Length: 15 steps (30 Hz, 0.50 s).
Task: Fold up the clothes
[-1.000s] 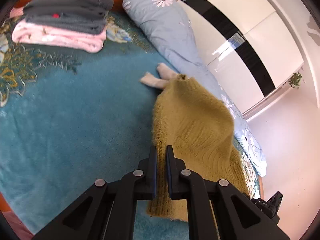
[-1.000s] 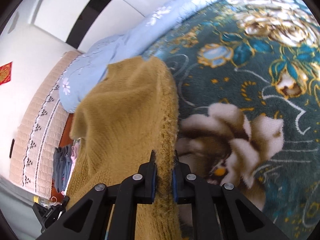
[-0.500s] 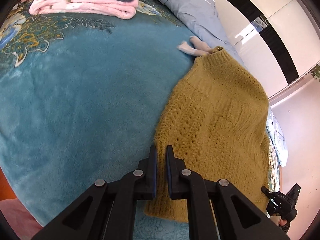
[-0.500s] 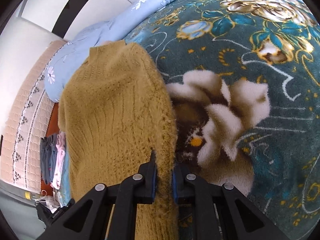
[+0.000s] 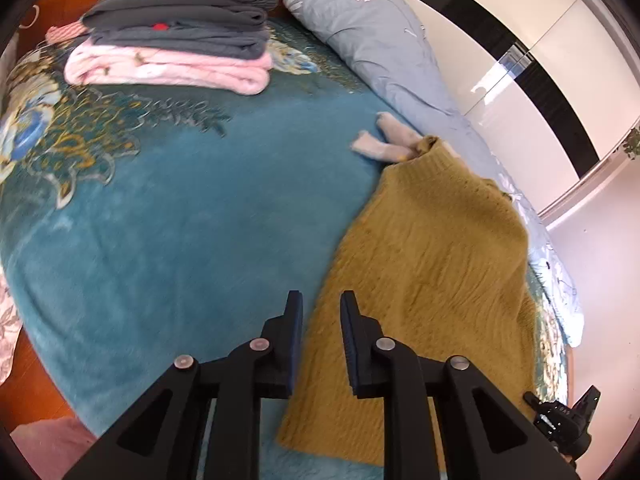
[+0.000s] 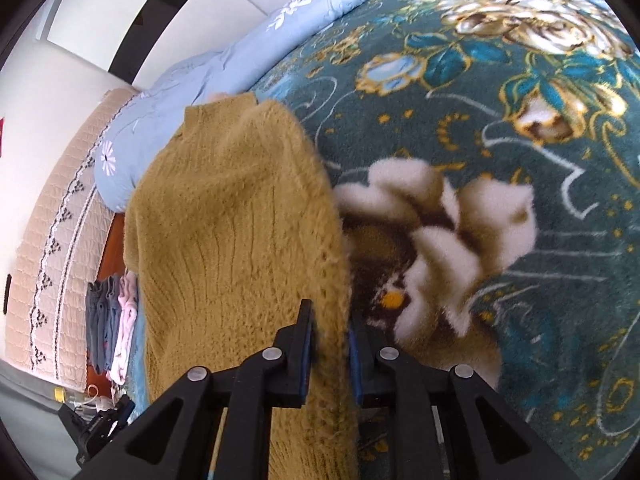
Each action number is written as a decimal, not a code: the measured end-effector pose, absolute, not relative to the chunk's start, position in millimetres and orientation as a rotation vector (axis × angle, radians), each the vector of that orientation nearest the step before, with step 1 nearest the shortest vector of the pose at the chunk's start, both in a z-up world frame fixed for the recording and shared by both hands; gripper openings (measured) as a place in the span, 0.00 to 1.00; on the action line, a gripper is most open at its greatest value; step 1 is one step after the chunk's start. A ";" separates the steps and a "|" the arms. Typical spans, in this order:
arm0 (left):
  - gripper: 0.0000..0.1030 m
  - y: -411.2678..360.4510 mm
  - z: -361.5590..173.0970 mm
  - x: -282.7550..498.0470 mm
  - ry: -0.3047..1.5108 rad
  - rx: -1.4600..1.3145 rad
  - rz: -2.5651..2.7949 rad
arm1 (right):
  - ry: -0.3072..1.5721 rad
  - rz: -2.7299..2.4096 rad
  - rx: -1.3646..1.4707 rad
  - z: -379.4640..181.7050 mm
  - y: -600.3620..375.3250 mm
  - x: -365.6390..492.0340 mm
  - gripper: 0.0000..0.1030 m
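A mustard yellow knit sweater (image 5: 432, 264) lies spread on the teal floral blanket (image 5: 168, 232), its collar toward the far side. My left gripper (image 5: 319, 312) has its jaws apart over the sweater's left edge, and the knit lies between them unpinched. In the right wrist view the sweater (image 6: 224, 240) runs away from me, and my right gripper (image 6: 329, 320) has its jaws slightly parted around the sweater's right edge.
A folded stack of grey and pink clothes (image 5: 172, 52) sits at the far left. A long light-blue floral pillow (image 5: 384, 60) runs along the far side. Pale socks (image 5: 384, 144) lie by the sweater's collar. White wardrobe doors (image 5: 532, 52) stand behind.
Both grippers have lowered the sweater flat onto the blanket. The left jaws have opened and let go of the edge; the right jaws have parted a little.
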State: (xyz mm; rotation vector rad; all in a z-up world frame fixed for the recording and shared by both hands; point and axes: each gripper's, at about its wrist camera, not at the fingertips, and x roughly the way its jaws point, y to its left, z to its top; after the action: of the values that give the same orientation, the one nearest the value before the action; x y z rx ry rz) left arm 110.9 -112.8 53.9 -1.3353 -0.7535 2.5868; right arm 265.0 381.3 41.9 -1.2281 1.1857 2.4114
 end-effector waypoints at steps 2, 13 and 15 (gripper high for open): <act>0.19 -109.3 63.3 95.5 -0.763 -1.312 2.557 | 1.165 2.419 -1.168 50.8 386.8 268.1 0.18; 0.40 -67.3 116.5 -4.5 -0.536 -1.220 2.416 | 0.880 2.588 -1.105 131.6 382.0 208.4 0.22; 0.46 -64.2 120.3 -20.8 -0.527 -1.215 2.404 | 0.858 2.620 -1.128 144.0 373.9 179.3 0.24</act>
State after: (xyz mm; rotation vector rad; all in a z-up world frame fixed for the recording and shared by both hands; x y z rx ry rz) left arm -20.8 -64.2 120.3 -1.2152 -0.5268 2.4040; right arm 179.3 373.9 144.0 -1.1278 0.8576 2.6204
